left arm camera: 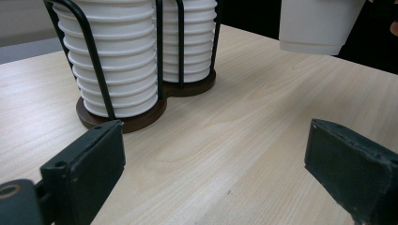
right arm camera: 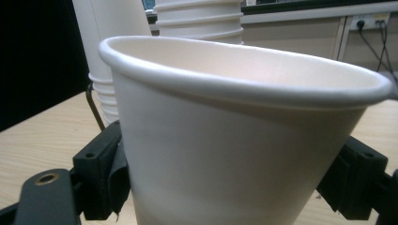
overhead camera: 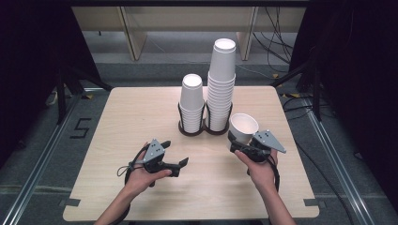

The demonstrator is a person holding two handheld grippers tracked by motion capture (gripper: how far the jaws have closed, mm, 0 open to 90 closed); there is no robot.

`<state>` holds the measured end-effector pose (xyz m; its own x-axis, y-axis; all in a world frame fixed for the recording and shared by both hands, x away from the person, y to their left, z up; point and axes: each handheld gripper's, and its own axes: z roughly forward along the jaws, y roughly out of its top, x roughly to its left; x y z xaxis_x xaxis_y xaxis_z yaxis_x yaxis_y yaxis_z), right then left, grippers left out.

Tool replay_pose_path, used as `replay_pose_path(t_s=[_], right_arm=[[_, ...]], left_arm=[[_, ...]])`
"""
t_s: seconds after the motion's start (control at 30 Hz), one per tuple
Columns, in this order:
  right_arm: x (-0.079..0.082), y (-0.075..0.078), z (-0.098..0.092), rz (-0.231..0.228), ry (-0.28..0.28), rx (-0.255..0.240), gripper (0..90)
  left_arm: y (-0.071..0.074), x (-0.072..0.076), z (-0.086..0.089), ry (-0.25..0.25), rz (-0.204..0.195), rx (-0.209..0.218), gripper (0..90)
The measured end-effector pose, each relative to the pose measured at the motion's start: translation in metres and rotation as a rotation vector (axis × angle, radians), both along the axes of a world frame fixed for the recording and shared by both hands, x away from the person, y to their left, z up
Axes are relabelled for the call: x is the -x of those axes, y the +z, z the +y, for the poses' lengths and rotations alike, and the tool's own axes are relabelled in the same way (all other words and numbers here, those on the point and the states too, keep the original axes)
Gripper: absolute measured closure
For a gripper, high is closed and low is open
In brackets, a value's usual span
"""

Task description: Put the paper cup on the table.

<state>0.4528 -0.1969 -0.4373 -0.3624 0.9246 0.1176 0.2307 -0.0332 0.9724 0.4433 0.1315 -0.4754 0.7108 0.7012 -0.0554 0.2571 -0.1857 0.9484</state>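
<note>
Paper cup (overhead camera: 243,126) was the thing in play: my right gripper (overhead camera: 240,146) had it clamped between both jaws, mouth up and tipped a bit, held above the table (overhead camera: 141,112) just to the right of the two-ring wire holder (overhead camera: 203,125). From the right gripper view the cup (right arm camera: 234,140) sat squeezed by the black pads on either side of its wall. My left gripper (overhead camera: 180,165) was low over the wood nearer me, jaws spread wide with nothing between them, pointed toward the holder. That holder carried a shorter stack of cups (overhead camera: 192,103) on the left and a taller stack (overhead camera: 221,84) on the right, both upside down. From the left gripper view the held cup (left arm camera: 319,26) hung off the table surface.
</note>
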Motion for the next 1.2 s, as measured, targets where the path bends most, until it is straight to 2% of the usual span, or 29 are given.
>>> replay_pose_path(t_s=[0.1, 0.17, 0.2, 0.27, 0.33, 0.37, 0.43, 0.47, 0.57, 0.6, 0.63, 0.67, 0.73, 0.77, 0.8, 0.9, 0.93, 0.97, 1.07, 1.1, 1.13, 1.2], right_arm=[[0.002, 0.001, -0.001, -0.015, -0.002, 0.044, 16.9], [0.004, 0.0, -0.003, -0.04, -0.009, 0.081, 16.9], [0.005, 0.0, -0.003, -0.032, -0.009, 0.082, 16.9], [0.007, 0.001, -0.005, -0.049, -0.006, 0.112, 16.9], [0.008, 0.001, -0.005, -0.051, -0.013, 0.116, 16.9], [0.009, 0.001, -0.007, -0.064, -0.016, 0.145, 16.9], [0.01, 0.001, -0.007, -0.059, -0.029, 0.148, 16.9], [0.009, 0.001, -0.009, -0.075, -0.024, 0.163, 16.9], [0.011, 0.001, -0.009, -0.077, -0.037, 0.172, 16.9], [0.01, 0.0, -0.009, -0.074, -0.02, 0.165, 16.9], [0.012, -0.001, -0.009, -0.067, -0.035, 0.176, 16.9], [0.013, -0.001, -0.011, -0.079, -0.047, 0.188, 16.9], [0.015, -0.002, -0.011, -0.058, -0.05, 0.18, 16.8], [0.014, -0.003, -0.014, -0.084, -0.051, 0.203, 16.8], [0.015, -0.005, -0.013, -0.073, -0.038, 0.181, 16.8], [0.017, -0.007, -0.018, -0.076, -0.059, 0.2, 16.8], [0.018, -0.008, -0.018, -0.062, -0.06, 0.187, 16.8], [0.017, -0.009, -0.02, -0.073, -0.057, 0.203, 16.8], [0.021, -0.012, -0.023, -0.052, -0.085, 0.194, 16.7], [0.02, -0.013, -0.025, -0.063, -0.08, 0.206, 16.7], [0.02, -0.014, -0.025, -0.054, -0.074, 0.189, 16.7], [0.021, -0.015, -0.028, -0.062, -0.09, 0.205, 16.7]], left_arm=[[0.0, -0.001, 0.0, 0.006, 0.001, 0.002, 5.3], [0.0, -0.002, 0.0, 0.007, 0.003, 0.001, 5.3], [0.0, -0.002, 0.0, 0.006, 0.002, 0.004, 5.3], [-0.001, -0.002, -0.001, 0.01, 0.005, -0.001, 5.4], [-0.001, -0.001, -0.001, 0.012, 0.004, 0.0, 5.4], [-0.001, -0.001, -0.001, 0.012, 0.005, 0.001, 5.5], [-0.001, -0.002, -0.001, 0.008, 0.003, 0.01, 5.5], [-0.001, -0.001, -0.001, 0.011, 0.006, 0.006, 5.5], [0.0, -0.001, 0.001, 0.016, 0.006, 0.001, 5.5], [0.0, -0.001, 0.001, 0.019, 0.005, 0.001, 5.5], [0.0, -0.001, 0.001, 0.02, 0.005, 0.0, 5.5], [0.0, -0.002, 0.002, 0.021, 0.004, 0.004, 5.5], [0.0, -0.002, 0.002, 0.025, 0.002, 0.009, 5.6], [0.0, -0.002, 0.002, 0.026, 0.0, 0.008, 5.6], [0.0, -0.002, 0.003, 0.027, 0.0, 0.009, 5.6], [0.0, -0.002, 0.003, 0.029, 0.0, 0.01, 5.8], [0.0, -0.002, 0.002, 0.029, 0.0, 0.01, 5.7], [0.0, -0.002, 0.002, 0.029, 0.0, 0.01, 5.8], [0.0, -0.002, 0.003, 0.031, 0.003, 0.015, 5.8], [0.0, -0.002, 0.003, 0.033, 0.003, 0.016, 5.8], [-0.001, -0.002, 0.003, 0.034, 0.003, 0.019, 5.8], [-0.001, -0.003, 0.003, 0.034, 0.004, 0.018, 5.8]])
